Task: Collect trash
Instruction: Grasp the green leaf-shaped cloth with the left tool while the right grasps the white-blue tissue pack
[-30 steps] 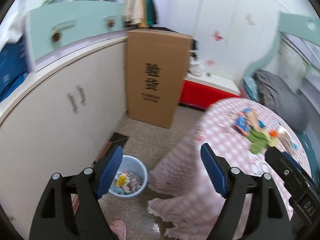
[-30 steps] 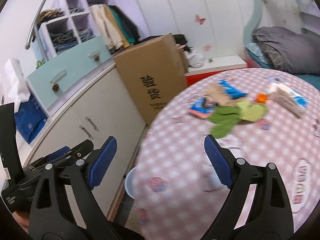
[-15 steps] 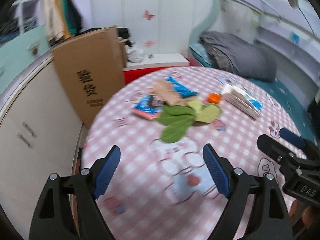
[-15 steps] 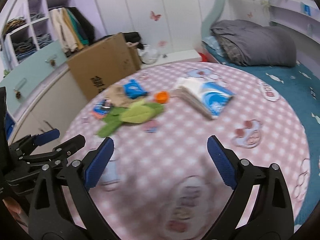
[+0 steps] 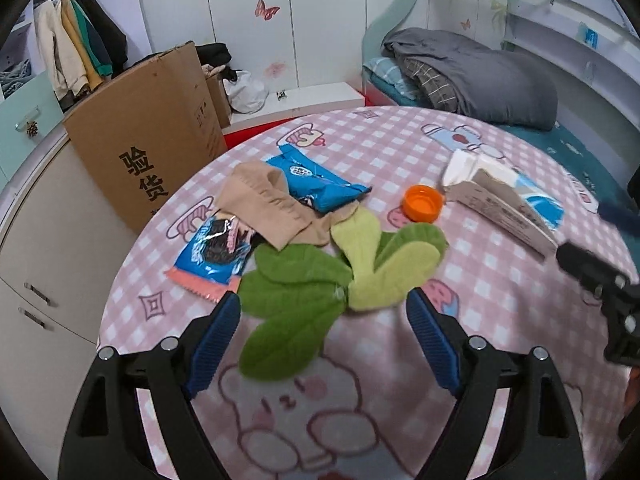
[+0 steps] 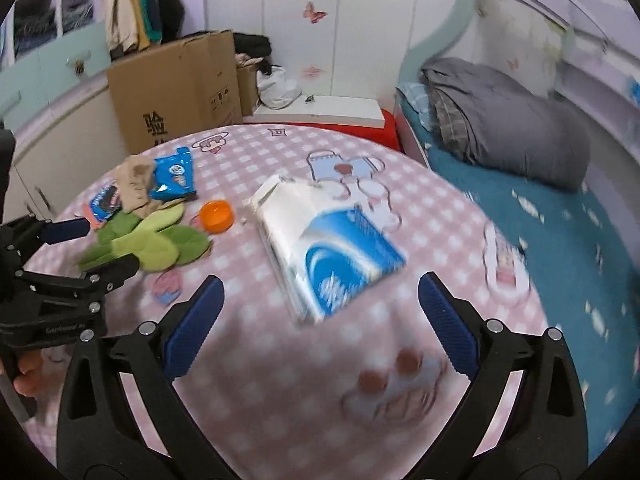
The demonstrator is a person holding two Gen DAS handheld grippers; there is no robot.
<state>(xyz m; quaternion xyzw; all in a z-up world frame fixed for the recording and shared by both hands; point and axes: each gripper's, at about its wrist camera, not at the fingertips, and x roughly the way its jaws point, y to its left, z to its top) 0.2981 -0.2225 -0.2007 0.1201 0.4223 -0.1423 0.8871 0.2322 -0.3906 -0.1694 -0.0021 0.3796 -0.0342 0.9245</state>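
Note:
On the round table with a pink checked cloth (image 5: 480,304) lie a blue snack wrapper (image 5: 316,184), a second dark-blue wrapper with a pink edge (image 5: 212,252), an orange bottle cap (image 5: 423,203) and a soft tissue pack (image 6: 332,248). Among them lie green socks (image 5: 296,300) and a beige sock (image 5: 264,204). My left gripper (image 5: 324,320) hovers open just above the green socks, its pads touching nothing. My right gripper (image 6: 320,288) hangs over the tissue pack with its jaws opening and nothing pressed between the pads.
A tall cardboard box (image 5: 152,152) stands behind the table on the left, beside white cabinets (image 5: 36,240). A bed with a grey blanket (image 5: 472,76) runs along the right. The other gripper shows at each view's edge.
Both views have swung from the cabinets and the floor bin onto the table top. The bin has left the view. Both grippers have come nearer the items, and the right jaws stand wider.

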